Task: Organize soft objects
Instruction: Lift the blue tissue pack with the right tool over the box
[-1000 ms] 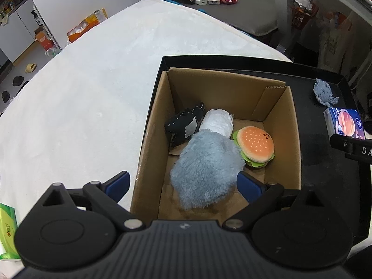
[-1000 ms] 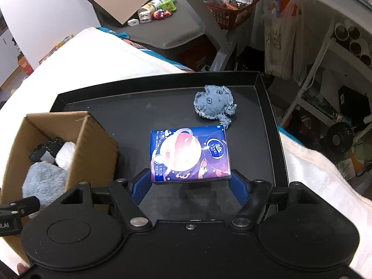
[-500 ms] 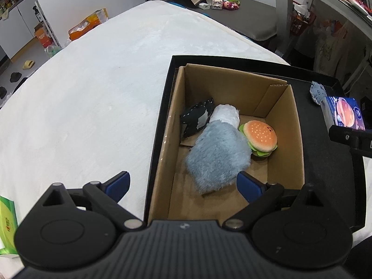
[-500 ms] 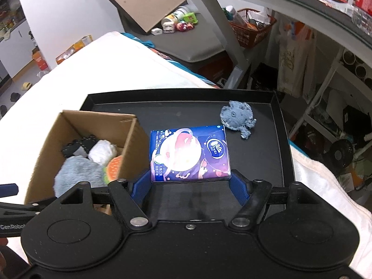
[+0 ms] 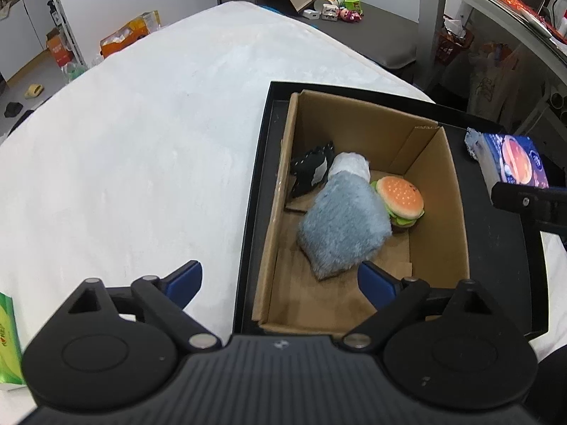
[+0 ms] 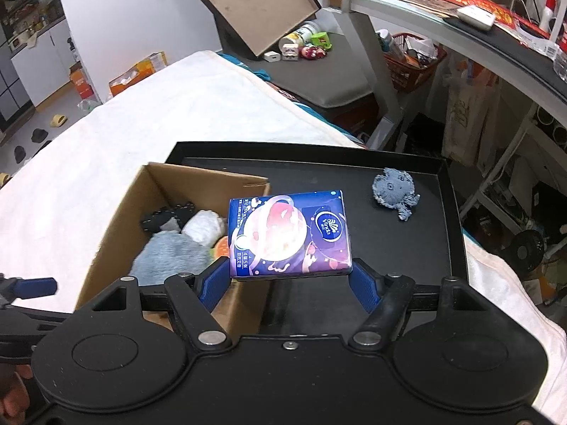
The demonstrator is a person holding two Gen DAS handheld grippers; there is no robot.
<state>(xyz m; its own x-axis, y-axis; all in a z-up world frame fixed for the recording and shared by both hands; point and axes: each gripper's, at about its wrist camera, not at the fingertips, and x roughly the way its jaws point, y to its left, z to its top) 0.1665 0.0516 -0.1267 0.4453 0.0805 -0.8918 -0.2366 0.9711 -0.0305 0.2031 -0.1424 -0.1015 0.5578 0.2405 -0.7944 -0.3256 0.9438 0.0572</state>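
Note:
My right gripper [image 6: 290, 279] is shut on a blue tissue pack [image 6: 288, 235] and holds it in the air above the right wall of the cardboard box [image 6: 117, 219]. The pack also shows in the left wrist view [image 5: 514, 161]. The box [image 5: 457, 212] stands on a black tray [image 5: 255, 191] and holds a grey-blue furry toy [image 5: 342, 228], a plush burger [image 5: 400, 200], a white soft bundle [image 5: 349, 166] and a black item [image 5: 312, 171]. My left gripper [image 5: 280, 281] is open and empty, held above the box's near left corner. A small grey plush [image 6: 393, 191] lies on the tray's far right.
The tray [image 6: 407, 248] lies on a white cloth-covered surface [image 5: 134, 163]. A green packet [image 5: 9, 340] sits at the left edge. A desk frame [image 6: 386, 81], a red basket [image 6: 411, 67] and clutter on the floor stand beyond the far edge.
My right gripper has lifted the tissue pack off the tray and carried it left toward the box. My left gripper has drawn back and up from the box, still open.

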